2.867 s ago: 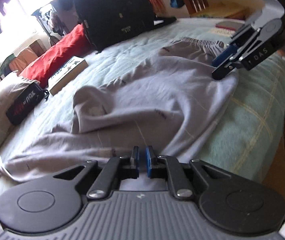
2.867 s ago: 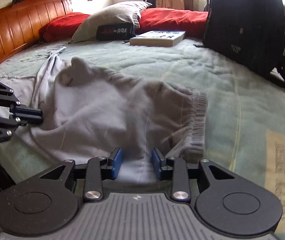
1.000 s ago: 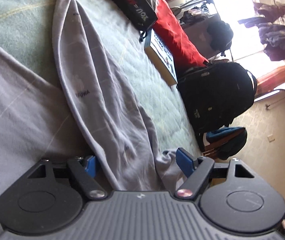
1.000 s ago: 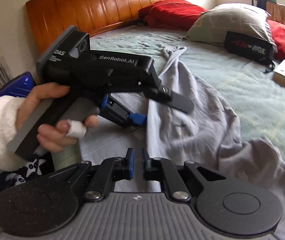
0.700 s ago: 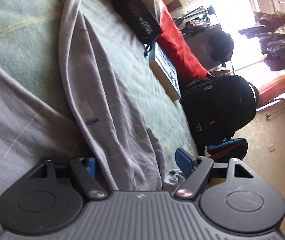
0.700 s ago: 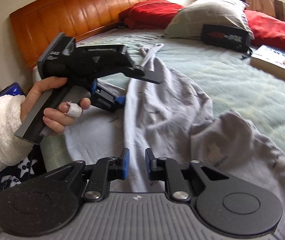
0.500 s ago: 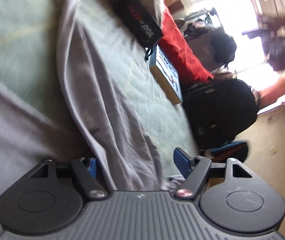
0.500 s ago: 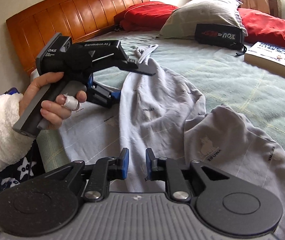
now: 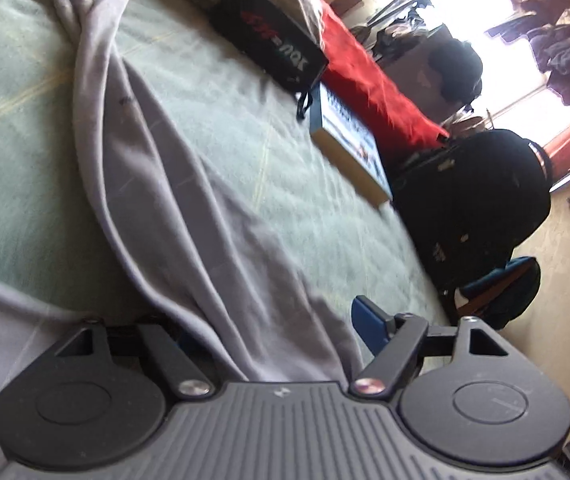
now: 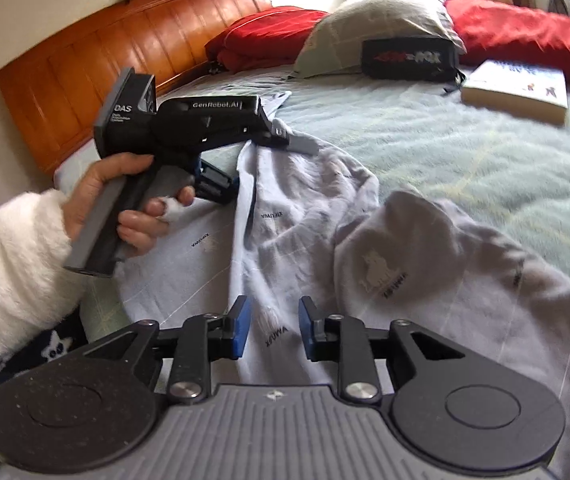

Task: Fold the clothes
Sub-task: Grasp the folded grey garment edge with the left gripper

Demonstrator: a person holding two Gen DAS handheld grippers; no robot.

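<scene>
Your right gripper: jaws just been opening, now apart over grey trousers, cloth below gap, pads not pressing; a second ago nearly together. Your left gripper: jaws wide as before, trouser leg draped between, unclamped. Trousers spread rumpled on green bedspread. Your left hand sits higher in right view than before.
</scene>
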